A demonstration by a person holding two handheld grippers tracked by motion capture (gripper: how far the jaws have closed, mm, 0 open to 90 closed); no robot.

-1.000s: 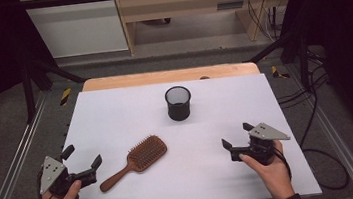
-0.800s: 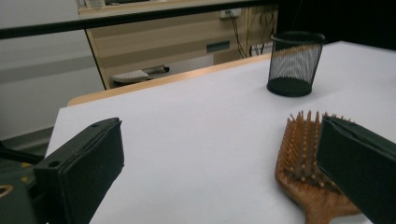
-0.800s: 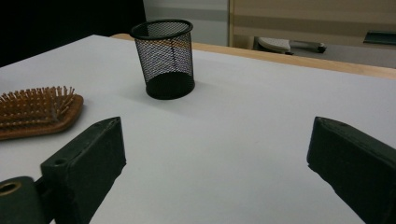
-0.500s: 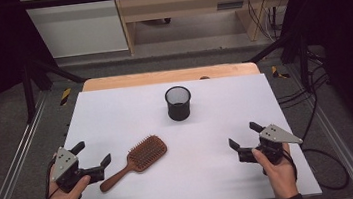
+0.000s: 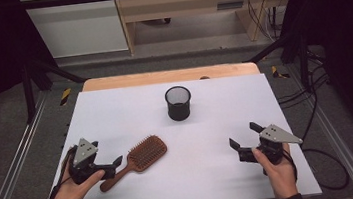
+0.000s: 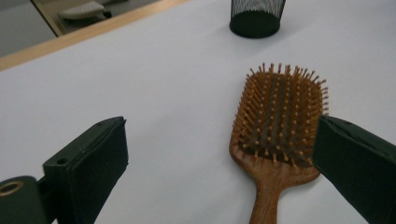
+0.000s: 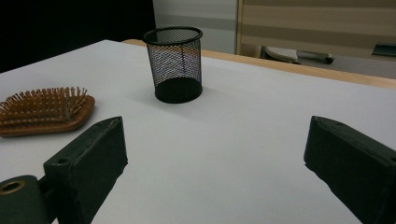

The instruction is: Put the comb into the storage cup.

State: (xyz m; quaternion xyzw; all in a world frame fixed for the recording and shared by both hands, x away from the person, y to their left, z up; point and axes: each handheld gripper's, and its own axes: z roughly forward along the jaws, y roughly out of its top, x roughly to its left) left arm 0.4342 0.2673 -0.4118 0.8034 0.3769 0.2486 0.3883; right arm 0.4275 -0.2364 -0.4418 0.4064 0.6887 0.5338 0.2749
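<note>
A wooden paddle hairbrush [image 5: 143, 155] lies bristles up on the white table [image 5: 115, 111], its handle pointing toward the near left. My left gripper [image 5: 106, 154] is open just left of that handle. In the left gripper view the brush [image 6: 279, 116] lies between the jaws of my left gripper [image 6: 222, 140], toward the right jaw, whose tip hides the head's corner. A black mesh cup [image 5: 179, 102] stands upright at the middle back. My right gripper [image 5: 244, 136] is open at the near right, holding nothing. The right gripper view has the cup [image 7: 175, 63] ahead of my right gripper [image 7: 215, 135] and the brush [image 7: 44, 112] far left.
A wooden strip [image 5: 169, 76] runs along the table's far edge. Metal rails [image 5: 18, 163] flank the table on both sides, and cables [image 5: 316, 108] lie on the floor at the right. A cabinet and a wooden bench stand beyond the table.
My left gripper has moved right and slightly forward, up to the hairbrush handle. The right gripper has barely shifted. Brush and cup have not moved.
</note>
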